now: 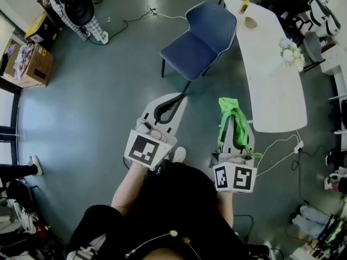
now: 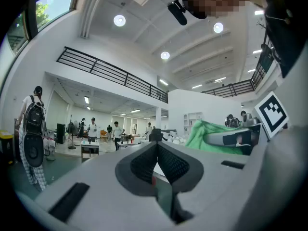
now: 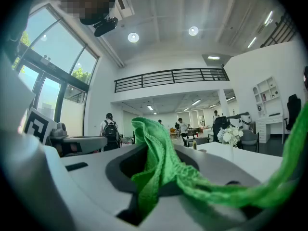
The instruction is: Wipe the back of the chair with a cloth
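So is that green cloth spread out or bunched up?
Bunched up: the green cloth hangs in crumpled folds, pinched between the shut jaws of the right gripper, nowhere laid flat.

Your right gripper (image 1: 235, 128) clamps the green cloth (image 1: 228, 106). Your left gripper (image 1: 173, 102), jaws together, holds nothing. The blue chair (image 1: 201, 41) stands ahead, apart from both.

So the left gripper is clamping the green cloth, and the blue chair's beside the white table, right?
No: the right gripper clamps the green cloth, per the right gripper view; the left gripper is shut, empty. The blue chair is beside the white table.
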A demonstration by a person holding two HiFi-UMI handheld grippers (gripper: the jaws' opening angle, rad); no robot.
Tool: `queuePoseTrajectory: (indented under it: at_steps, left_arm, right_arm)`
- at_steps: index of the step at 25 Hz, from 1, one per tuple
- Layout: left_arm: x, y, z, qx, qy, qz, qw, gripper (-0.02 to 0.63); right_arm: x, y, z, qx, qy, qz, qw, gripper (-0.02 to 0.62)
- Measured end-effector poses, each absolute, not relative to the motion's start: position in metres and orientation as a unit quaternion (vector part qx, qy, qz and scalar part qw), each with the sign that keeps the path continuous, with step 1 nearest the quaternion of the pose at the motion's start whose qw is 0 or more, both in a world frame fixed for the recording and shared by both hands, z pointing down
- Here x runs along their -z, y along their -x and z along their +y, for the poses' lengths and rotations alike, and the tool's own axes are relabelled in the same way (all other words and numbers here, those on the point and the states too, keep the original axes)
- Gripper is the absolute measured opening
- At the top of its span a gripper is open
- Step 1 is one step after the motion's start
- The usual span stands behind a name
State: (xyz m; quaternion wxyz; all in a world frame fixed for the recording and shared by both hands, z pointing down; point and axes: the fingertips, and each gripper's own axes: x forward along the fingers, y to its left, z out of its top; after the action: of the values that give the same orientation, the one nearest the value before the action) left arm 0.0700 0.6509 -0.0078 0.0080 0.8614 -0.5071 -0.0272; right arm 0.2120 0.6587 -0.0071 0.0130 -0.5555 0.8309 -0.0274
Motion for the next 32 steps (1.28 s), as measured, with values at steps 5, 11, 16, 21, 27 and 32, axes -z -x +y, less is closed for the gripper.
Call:
queuePoseTrajectory:
  at_steps: [5, 11, 16, 21, 27, 32]
  left_arm:
    - [0.007, -0.075, 0.654, 0.023, -0.862, -0.506, 0.01, 0.005]
    - [0.005, -0.082, 0.655, 0.017, -0.863, -0.505, 0.008, 0.005]
    - [0.006, -0.085, 0.651, 0.009, -0.862, -0.506, 0.008, 0.005]
    - [0.01, -0.092, 0.644, 0.012, -0.862, -0.506, 0.004, 0.005]
    - [0.018, -0.081, 0.637, 0.026, -0.858, -0.512, 0.008, 0.005]
    - [0.015, -0.069, 0.629, 0.024, -0.84, -0.542, 0.014, 0.005]
  right_arm:
    - [0.007, -0.216, 0.661, 0.03, 0.556, 0.83, 0.014, 0.042]
    - [0.005, -0.223, 0.663, 0.036, 0.556, 0.83, 0.02, 0.043]
    - [0.008, -0.23, 0.661, 0.06, 0.548, 0.833, 0.043, 0.043]
    - [0.007, -0.241, 0.654, 0.044, 0.544, 0.837, 0.032, 0.043]
    - [0.011, -0.245, 0.645, 0.048, 0.535, 0.843, 0.036, 0.044]
    - [0.004, -0.27, 0.639, 0.052, 0.545, 0.836, 0.039, 0.044]
